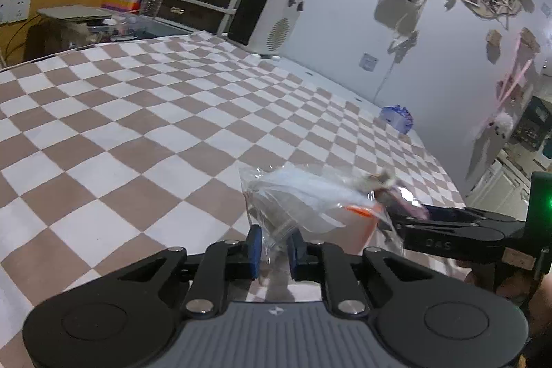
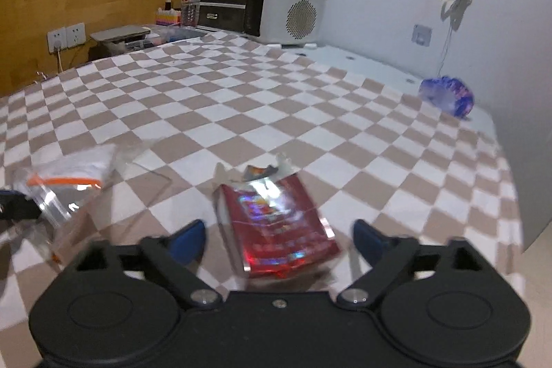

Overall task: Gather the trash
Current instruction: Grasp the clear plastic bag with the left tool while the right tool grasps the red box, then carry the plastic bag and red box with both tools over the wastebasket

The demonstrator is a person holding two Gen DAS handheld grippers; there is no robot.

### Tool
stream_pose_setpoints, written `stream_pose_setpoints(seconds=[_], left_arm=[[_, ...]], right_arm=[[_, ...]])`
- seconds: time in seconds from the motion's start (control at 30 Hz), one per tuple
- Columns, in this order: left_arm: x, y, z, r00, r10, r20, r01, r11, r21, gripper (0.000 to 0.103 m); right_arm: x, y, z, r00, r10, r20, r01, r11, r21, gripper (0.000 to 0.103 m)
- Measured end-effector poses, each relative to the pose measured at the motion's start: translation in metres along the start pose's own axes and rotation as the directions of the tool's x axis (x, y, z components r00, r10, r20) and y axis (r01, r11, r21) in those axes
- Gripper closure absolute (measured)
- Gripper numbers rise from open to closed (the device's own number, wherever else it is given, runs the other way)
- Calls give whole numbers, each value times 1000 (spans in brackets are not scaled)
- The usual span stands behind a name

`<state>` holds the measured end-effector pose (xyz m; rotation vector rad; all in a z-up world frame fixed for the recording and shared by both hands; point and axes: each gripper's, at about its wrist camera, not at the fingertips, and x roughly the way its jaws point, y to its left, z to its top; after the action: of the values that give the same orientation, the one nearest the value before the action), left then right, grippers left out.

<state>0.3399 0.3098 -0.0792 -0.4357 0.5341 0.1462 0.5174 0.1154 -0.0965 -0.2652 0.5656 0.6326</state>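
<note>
1. The left gripper (image 1: 272, 250) is pinched nearly closed on the lower edge of a clear zip bag (image 1: 296, 202) with an orange seal strip, holding it up just above the checkered tablecloth (image 1: 138, 126); the bag serves as the trash collector, by my reading.
2. Something pale and crumpled already sits inside the bag, so at least one piece looks collected, though I cannot tell what it is.
3. The right gripper (image 2: 279, 237) stands wide, its blue pads on either side of a torn red cigarette pack (image 2: 276, 223) without pressing on it. The pack lies just right of the bag.
4. Whether the pack rests on the cloth or hangs partly at the bag's mouth is blurred and unclear.
5. Still to gather: the pack itself, and a crumpled blue wrapper (image 2: 446, 95) lying well apart from the bag, at the far edge of the table near the wall.
6. The rest of the cloth shows no other litter.
</note>
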Motion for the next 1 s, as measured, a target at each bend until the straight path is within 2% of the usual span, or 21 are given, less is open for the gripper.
stream_pose_setpoints(seconds=[0.03, 0.07, 0.23, 0.53, 0.77, 1.0], left_arm=[[0, -1, 0, 1000, -7, 1, 7, 1000, 5, 90], [0, -2, 0, 1000, -12, 2, 12, 1000, 8, 90], [-2, 1, 0, 1000, -17, 6, 17, 1000, -15, 91], [-10, -1, -1, 999, -21, 30, 21, 1000, 6, 93], [-23, -3, -3, 997, -25, 74, 24, 1000, 10, 94], [-35, -7, -6, 994, -15, 113, 13, 1000, 18, 94]], right_arm=[[-2, 3, 0, 1000, 5, 9, -5, 1000, -5, 35], [-5, 7, -2, 1000, 14, 14, -14, 1000, -12, 41], [-18, 20, -11, 1000, 13, 6, -13, 1000, 28, 45], [-59, 27, -38, 1000, -18, 11, 16, 990, 143, 47], [-83, 39, -52, 987, -157, 21, 150, 972, 181, 48], [-114, 38, -72, 982, -188, 21, 176, 947, 267, 48]])
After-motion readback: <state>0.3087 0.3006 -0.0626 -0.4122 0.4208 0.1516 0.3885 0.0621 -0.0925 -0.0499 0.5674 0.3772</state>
